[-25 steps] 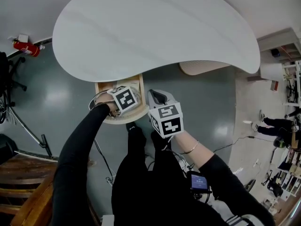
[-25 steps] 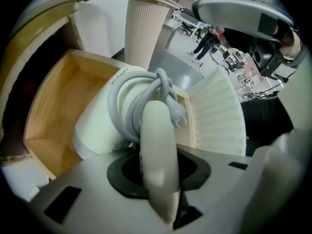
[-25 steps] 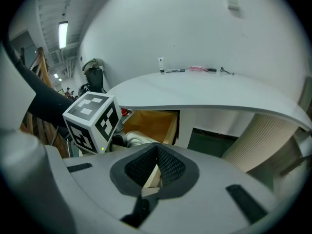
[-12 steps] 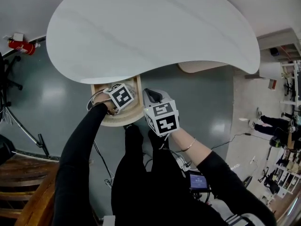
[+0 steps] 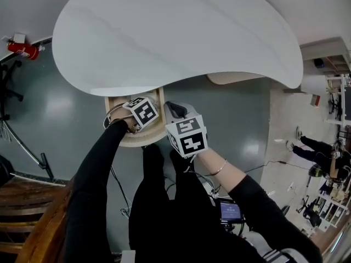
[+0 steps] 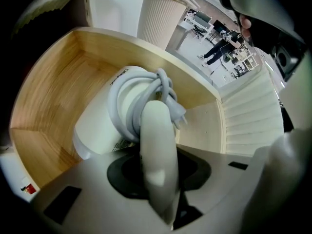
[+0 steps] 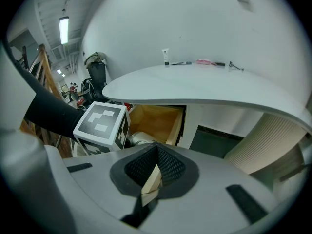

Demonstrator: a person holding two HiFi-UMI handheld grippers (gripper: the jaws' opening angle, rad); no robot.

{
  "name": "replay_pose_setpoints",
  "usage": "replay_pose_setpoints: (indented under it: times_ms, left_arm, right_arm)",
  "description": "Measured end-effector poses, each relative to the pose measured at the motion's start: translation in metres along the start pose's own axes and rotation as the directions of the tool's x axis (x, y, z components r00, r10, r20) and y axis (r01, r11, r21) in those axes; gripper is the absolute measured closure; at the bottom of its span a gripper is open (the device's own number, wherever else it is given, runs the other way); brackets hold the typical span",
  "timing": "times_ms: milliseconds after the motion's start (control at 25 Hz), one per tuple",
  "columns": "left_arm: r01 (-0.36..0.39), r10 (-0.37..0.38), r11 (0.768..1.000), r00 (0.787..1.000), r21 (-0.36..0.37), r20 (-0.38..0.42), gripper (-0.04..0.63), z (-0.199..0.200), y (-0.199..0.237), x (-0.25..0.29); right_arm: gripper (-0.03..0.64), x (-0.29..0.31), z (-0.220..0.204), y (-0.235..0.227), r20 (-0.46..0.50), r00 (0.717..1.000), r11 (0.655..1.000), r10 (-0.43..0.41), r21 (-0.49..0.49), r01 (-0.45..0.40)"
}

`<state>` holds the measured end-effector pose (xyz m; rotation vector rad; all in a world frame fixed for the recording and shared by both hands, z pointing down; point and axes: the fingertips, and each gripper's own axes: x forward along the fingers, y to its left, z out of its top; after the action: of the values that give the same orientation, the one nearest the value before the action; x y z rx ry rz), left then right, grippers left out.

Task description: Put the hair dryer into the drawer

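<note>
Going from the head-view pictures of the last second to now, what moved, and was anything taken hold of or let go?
The left gripper sank slightly deeper into the open drawer, carrying the hair dryer that it holds clamped. Nothing was taken hold of or let go. The right gripper stayed in place, shut on what looks like the drawer's pale wood edge, and the drawer stayed open.

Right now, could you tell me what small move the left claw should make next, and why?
Probably ease the left claw a little lower: it grips the hair dryer by its handle, already inside the drawer walls, but I cannot tell whether it rests on the floor.
</note>
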<state>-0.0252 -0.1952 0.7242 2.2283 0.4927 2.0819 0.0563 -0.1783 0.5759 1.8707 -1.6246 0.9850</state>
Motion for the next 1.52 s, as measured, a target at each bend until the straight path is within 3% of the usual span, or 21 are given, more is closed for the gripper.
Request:
replay_pose_setpoints:
  times_ms: [1080, 1240, 1320, 1520]
  left_arm:
    - [-0.099, 0.100, 0.995, 0.995, -0.032, 0.030, 0.471, 0.006, 0.016, 0.013]
    - [-0.113, 0.115, 0.992, 0.993, -0.060, 0.024, 0.452, 0.008, 0.017, 0.014]
    - [-0.117, 0.119, 0.990, 0.993, -0.075, 0.023, 0.408, 0.009, 0.016, 0.014]
    - [-0.158, 0.161, 0.984, 0.986, -0.085, 0.031, 0.399, 0.011, 0.019, 0.008]
  right_arm:
    - [0.615, -0.002, -0.009, -0.007, -0.026, 0.999, 1.000, -0.019, 0.006, 0.019]
    - [0.615, -0.002, -0.007, -0.007, -0.021, 1.000, 1.000, -0.022, 0.006, 0.022]
    - [0.615, -0.003, -0.006, -0.006, -0.018, 1.000, 1.000, -0.026, 0.001, 0.026]
    - [0.615, -0.005, -0.004, -0.005, -0.010, 1.000, 1.000, -0.018, 0.002, 0.018]
